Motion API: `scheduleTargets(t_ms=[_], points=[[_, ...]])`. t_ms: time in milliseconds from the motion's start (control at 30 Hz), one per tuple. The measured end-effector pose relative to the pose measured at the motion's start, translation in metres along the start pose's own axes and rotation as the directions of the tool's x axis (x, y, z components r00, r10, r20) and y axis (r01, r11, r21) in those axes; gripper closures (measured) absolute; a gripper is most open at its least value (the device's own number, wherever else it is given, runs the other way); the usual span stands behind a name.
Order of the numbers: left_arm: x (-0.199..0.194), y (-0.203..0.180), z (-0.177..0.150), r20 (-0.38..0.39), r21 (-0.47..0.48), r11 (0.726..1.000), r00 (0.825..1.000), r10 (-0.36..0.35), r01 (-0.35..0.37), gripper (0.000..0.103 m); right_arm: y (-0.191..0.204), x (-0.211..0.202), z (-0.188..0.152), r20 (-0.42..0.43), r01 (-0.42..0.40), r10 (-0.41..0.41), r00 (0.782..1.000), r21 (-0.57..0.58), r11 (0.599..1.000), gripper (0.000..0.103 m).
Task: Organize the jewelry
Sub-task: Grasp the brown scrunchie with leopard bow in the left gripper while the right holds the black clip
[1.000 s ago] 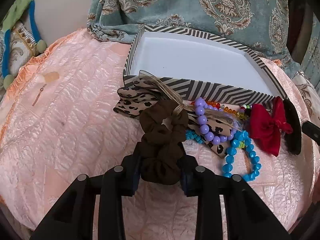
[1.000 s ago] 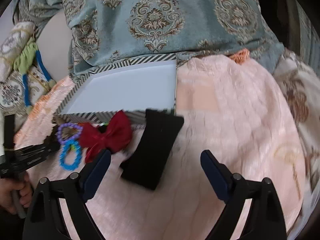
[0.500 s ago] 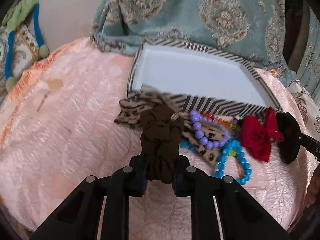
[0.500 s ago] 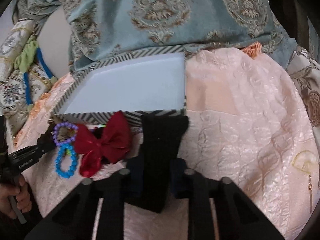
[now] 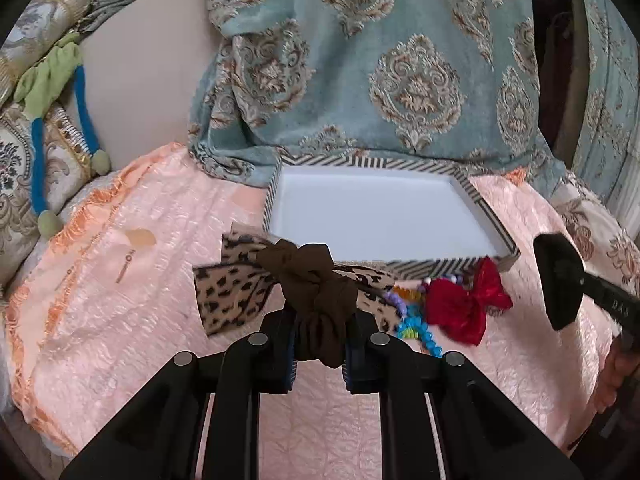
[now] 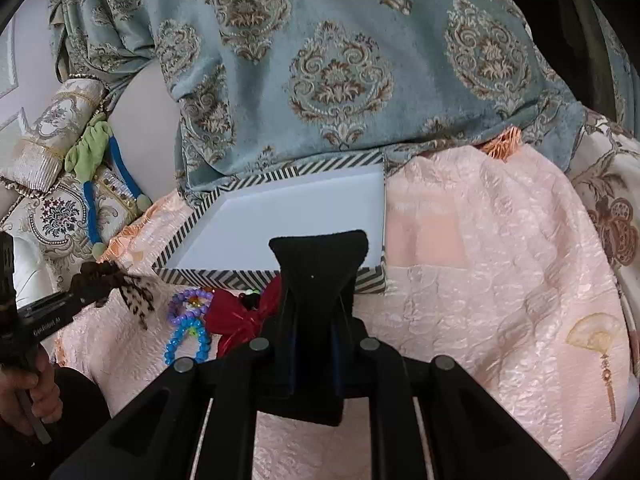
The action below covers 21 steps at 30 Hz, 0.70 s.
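My left gripper (image 5: pixel 319 354) is shut on a brown scrunchie (image 5: pixel 316 298) and holds it up; a leopard-print bow (image 5: pixel 230 284) hangs with it. My right gripper (image 6: pixel 314 354) is shut on a black velvet piece (image 6: pixel 318 280), lifted in front of the striped box (image 6: pixel 224 232). The box (image 5: pixel 472 200) is white inside with nothing in it. A red bow (image 5: pixel 464 304) (image 6: pixel 236 312), a blue bead bracelet (image 6: pixel 186 340) (image 5: pixel 416 328) and a purple bead bracelet (image 6: pixel 188 304) lie on the pink cloth before the box.
A pink quilted cloth (image 5: pixel 100 320) covers the surface. A teal patterned blanket (image 5: pixel 380 60) hangs behind the box. Embroidered cushions with a green and blue cord (image 5: pixel 48 92) lie at the left. The right gripper with the black piece (image 5: pixel 560 280) shows at the right of the left wrist view.
My right gripper has closed on the black velvet piece and lifted it. My left gripper has raised the brown scrunchie, and the leopard bow came up with it.
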State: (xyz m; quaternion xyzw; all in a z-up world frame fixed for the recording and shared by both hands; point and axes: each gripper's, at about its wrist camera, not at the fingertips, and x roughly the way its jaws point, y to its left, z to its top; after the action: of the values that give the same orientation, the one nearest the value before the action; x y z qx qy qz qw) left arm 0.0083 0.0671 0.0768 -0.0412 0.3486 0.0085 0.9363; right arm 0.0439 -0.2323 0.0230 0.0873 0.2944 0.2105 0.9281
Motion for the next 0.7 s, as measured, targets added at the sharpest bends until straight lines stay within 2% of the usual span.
scheduleTargets(t_ms=[333, 700], points=[[0.003, 0.001, 0.001, -0.007, -0.030, 1.000, 1.000, 0.002, -0.002, 0.103, 0.003, 0.006, -0.007, -0.048, 0.028, -0.029, 0.998, -0.023, 0.999, 0.090], [0.017, 0.007, -0.009, -0.035, -0.080, 0.997, 0.999, -0.007, 0.005, 0.103, 0.013, 0.004, -0.010, -0.017, 0.070, -0.071, 0.997, -0.073, 0.995, 0.090]])
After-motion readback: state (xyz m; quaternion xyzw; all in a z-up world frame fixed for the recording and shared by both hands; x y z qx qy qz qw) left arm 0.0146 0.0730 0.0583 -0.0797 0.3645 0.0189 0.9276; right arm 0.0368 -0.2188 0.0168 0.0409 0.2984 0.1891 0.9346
